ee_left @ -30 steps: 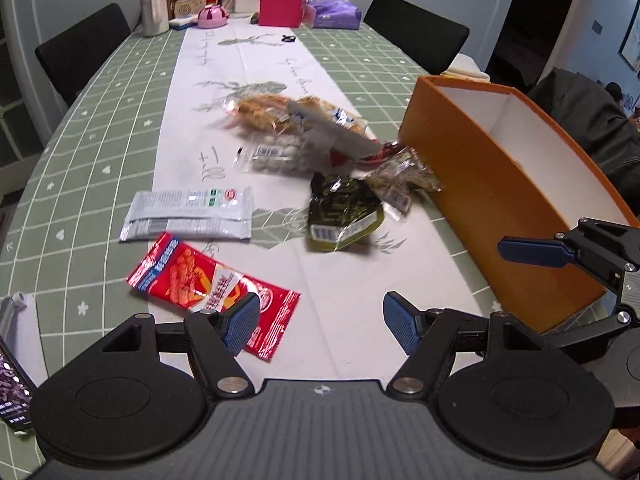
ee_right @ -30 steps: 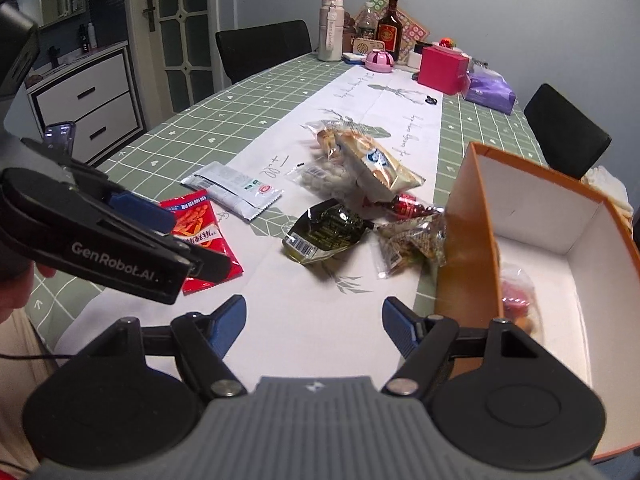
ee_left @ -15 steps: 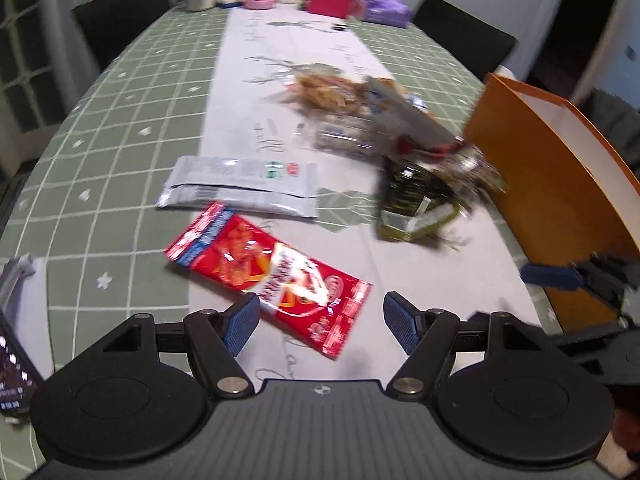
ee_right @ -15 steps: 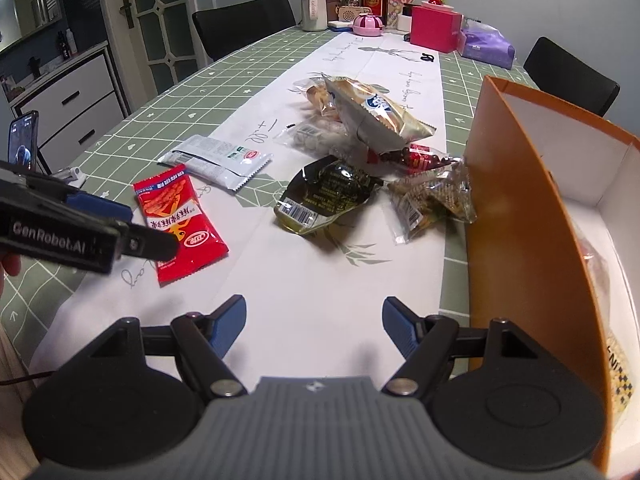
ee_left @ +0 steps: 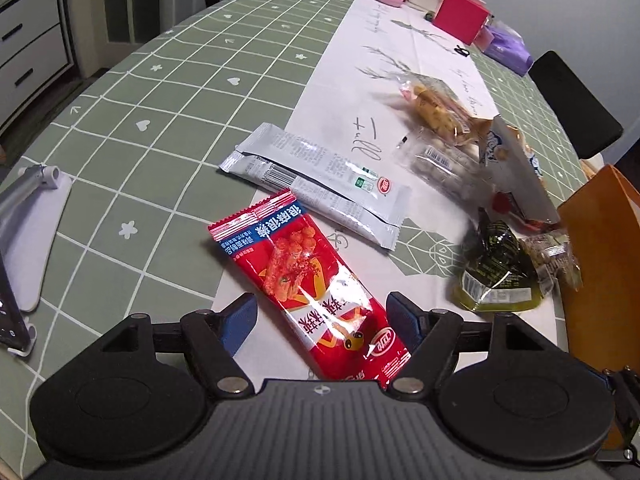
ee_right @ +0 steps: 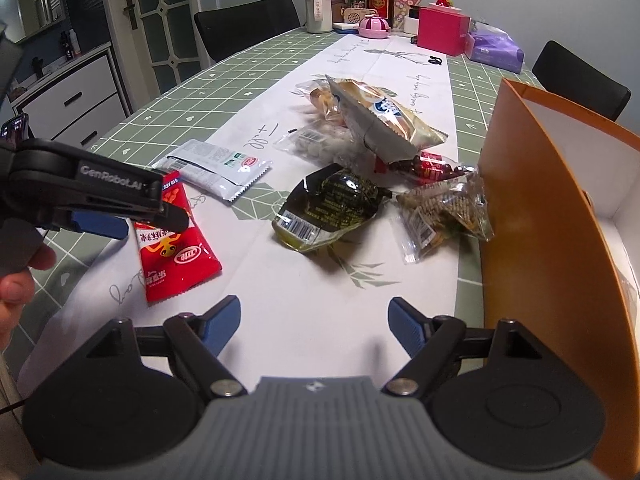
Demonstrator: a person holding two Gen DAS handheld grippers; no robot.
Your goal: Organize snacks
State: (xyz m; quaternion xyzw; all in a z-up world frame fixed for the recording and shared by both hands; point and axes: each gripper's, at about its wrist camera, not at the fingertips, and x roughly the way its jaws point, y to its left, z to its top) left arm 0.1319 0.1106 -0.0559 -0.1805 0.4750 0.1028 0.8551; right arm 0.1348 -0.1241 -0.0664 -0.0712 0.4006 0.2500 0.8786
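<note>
Broadly, the green checked table (ee_right: 224, 92) is covered down its middle by a white runner (ee_right: 320, 312), and the orange box (ee_right: 536, 208) is stood at the right edge, open at the top. Beside the box a loose heap of snacks is seen: a tan chip bag (ee_right: 384, 120), a dark green pouch (ee_right: 332, 208) and a clear packet of brown pieces (ee_right: 444, 212). A grey-white packet (ee_left: 320, 180) is laid flat further left. The red snack packet (ee_left: 316, 296) is lying flat on the runner, its near end framed by the left gripper (ee_left: 320, 320), whose jaws are spread wide around it. The right gripper (ee_right: 314, 320) is held wide apart over bare runner, with nothing between its pads
</note>
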